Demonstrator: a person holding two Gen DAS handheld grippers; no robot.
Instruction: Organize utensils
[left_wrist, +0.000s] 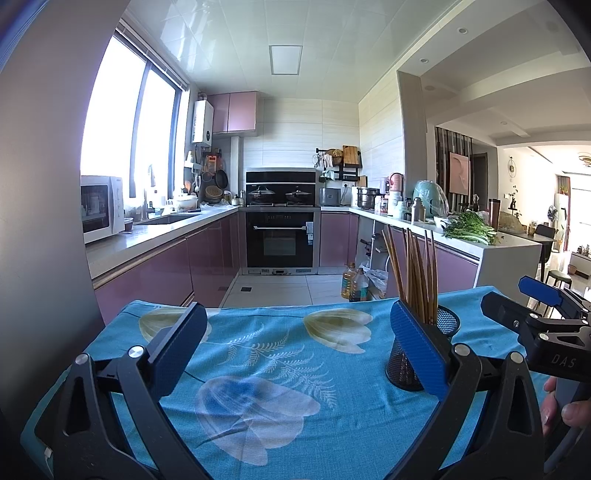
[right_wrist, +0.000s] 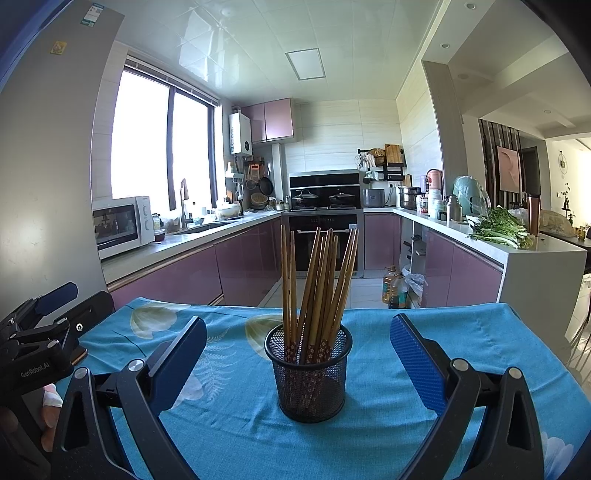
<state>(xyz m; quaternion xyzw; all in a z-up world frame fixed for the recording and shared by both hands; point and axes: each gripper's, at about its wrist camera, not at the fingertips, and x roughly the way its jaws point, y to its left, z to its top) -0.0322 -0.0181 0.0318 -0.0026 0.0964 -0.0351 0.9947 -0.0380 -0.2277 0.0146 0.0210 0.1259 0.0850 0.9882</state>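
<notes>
Both your grippers sit low over the blue flowered tablecloth (right_wrist: 388, 406), and neither is holding anything. Your right gripper (right_wrist: 298, 363) has its fingers spread wide with the black mesh cup (right_wrist: 308, 373) standing upright between them, not touching either pad. All the chopsticks (right_wrist: 317, 284) are in that cup, fanned out and leaning against the rim. Your left gripper (left_wrist: 298, 350) is spread wide too, over bare cloth, and from its view the cup (left_wrist: 441, 325) is just behind its right finger. Purple kitchen cabinets (right_wrist: 243, 266) are far behind.
</notes>
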